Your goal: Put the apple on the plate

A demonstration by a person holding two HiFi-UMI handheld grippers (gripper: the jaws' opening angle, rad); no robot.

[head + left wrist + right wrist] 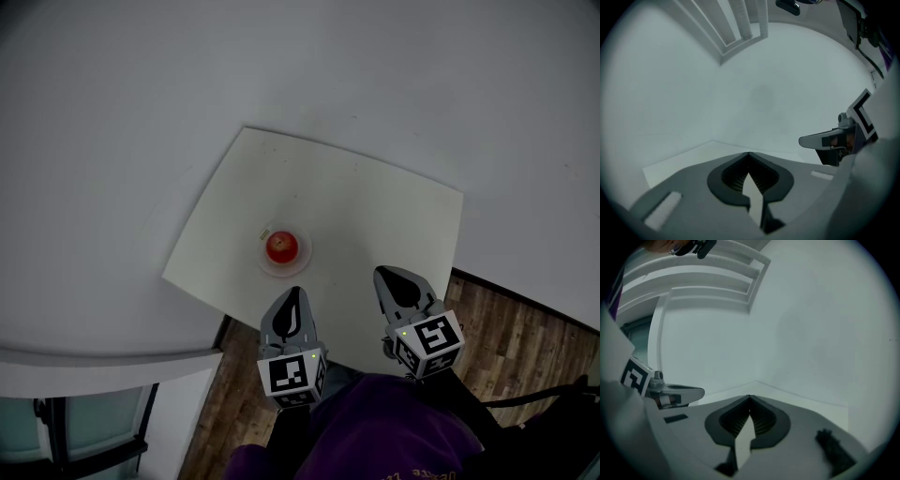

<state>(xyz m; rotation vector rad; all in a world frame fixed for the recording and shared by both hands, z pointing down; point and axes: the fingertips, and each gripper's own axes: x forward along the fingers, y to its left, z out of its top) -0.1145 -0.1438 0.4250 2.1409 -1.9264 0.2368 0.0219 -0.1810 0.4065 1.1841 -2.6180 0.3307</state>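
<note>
**Apple on the plate, both grippers empty**

Head view: the red apple [281, 247] is sitting on the small plate [305, 254], towards the near edge of the white table [375, 206]. The left gripper [296, 292] and right gripper [382, 275] are hovering at that edge, apart from the apple.

Left gripper view: its jaws are meeting at the tips, gripping nothing.

Right gripper view: its jaws are likewise pressing together, holding nothing.

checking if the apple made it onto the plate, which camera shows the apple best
The head view. It looks down on the red apple sitting on the small plate on the white table. The left gripper view and right gripper view show none of it, only their closed jaws, table edge and wall.
</note>
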